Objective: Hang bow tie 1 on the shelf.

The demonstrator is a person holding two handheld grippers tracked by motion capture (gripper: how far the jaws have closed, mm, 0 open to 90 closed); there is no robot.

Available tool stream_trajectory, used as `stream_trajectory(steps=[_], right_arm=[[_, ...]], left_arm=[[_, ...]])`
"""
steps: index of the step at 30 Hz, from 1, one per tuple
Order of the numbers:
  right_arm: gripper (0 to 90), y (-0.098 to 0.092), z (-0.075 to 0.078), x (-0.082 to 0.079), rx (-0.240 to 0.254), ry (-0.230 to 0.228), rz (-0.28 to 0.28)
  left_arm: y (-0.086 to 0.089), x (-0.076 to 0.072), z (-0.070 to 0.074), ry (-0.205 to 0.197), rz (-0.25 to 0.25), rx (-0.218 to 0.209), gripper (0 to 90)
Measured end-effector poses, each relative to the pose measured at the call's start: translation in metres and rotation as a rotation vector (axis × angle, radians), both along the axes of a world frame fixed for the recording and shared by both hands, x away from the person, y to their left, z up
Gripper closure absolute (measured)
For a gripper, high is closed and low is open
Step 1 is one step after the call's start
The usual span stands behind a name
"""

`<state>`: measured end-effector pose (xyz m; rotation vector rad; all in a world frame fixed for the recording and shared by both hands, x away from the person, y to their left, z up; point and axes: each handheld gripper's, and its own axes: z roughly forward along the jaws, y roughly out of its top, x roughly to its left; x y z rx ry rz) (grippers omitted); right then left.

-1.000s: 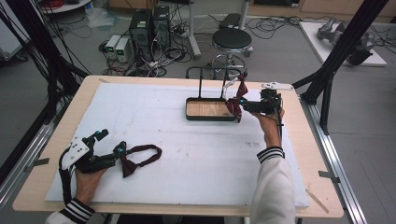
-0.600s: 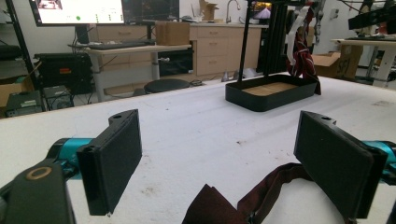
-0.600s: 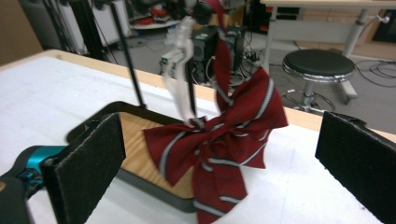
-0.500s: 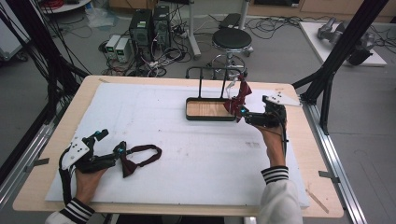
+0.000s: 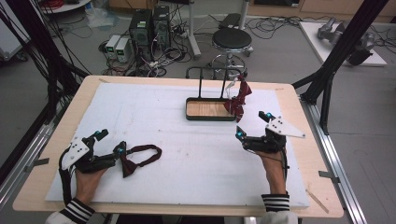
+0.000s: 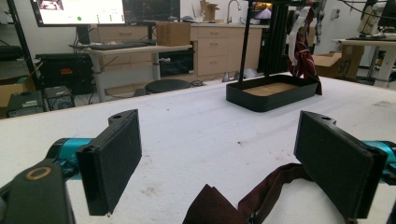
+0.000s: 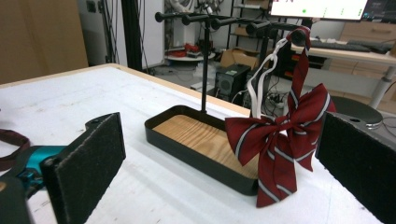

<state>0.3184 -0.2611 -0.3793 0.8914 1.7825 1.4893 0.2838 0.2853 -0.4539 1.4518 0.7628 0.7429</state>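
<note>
A: While you look down from the high view, your left gripper (image 5: 122, 150) sits at the plain dark-red bow tie with its looped strap (image 5: 140, 157), lying flat on the white desk covering (image 5: 187, 154) near the front left. Your right gripper (image 5: 241, 136) hangs free, just in front of the black metal stand with a wooden tray base (image 5: 210, 110), where a striped dark-red bow tie (image 5: 237, 100) dangles off the right end of the rail.

B: Are the left fingers on the cloth?

A: Going by the left gripper view, no: the fingers (image 6: 111, 158) stand wide apart, with the plain tie's fabric (image 6: 261, 196) lying between them on the desk. Close too high and you'd likely catch only the strap, letting the bow swing or slip.

B: And the right?

A: From the right gripper view, its fingers (image 7: 88, 161) are spread and empty, facing the striped tie (image 7: 280, 135). I'd judge a careless sweep there could knock that tie off its peg or tip the stand.
</note>
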Motion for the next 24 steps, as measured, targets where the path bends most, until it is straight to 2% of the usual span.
stream_trajectory(steps=[4, 5, 9, 14, 16, 19, 24], right_arm=[[0.6, -0.002, -0.011, -0.011, 0.035, -0.029, -0.008], [0.6, -0.002, -0.014, -0.014, 0.055, -0.028, -0.011], [0.6, -0.004, -0.029, -0.023, 0.084, -0.036, -0.024], [1.1, -0.009, -0.044, -0.034, 0.087, -0.017, -0.028], [1.1, -0.011, -0.045, -0.033, 0.077, -0.004, -0.02], [1.1, -0.011, -0.047, -0.036, 0.088, -0.016, -0.017], [1.1, -0.014, -0.05, -0.037, 0.097, -0.011, -0.026]], left_arm=[[0.0, 0.0, 0.0, 0.0, 0.0, -0.001, 15.4], [0.0, 0.0, 0.0, -0.001, 0.001, 0.0, 15.4], [0.0, 0.0, 0.0, -0.001, 0.0, 0.0, 15.4], [0.0, 0.0, 0.0, 0.0, 0.002, -0.001, 15.4], [0.0, 0.0, 0.0, -0.001, 0.002, 0.001, 15.3], [0.0, 0.0, 0.0, -0.004, 0.004, 0.004, 15.3], [0.0, 0.0, 0.0, -0.001, 0.005, -0.001, 15.3]])
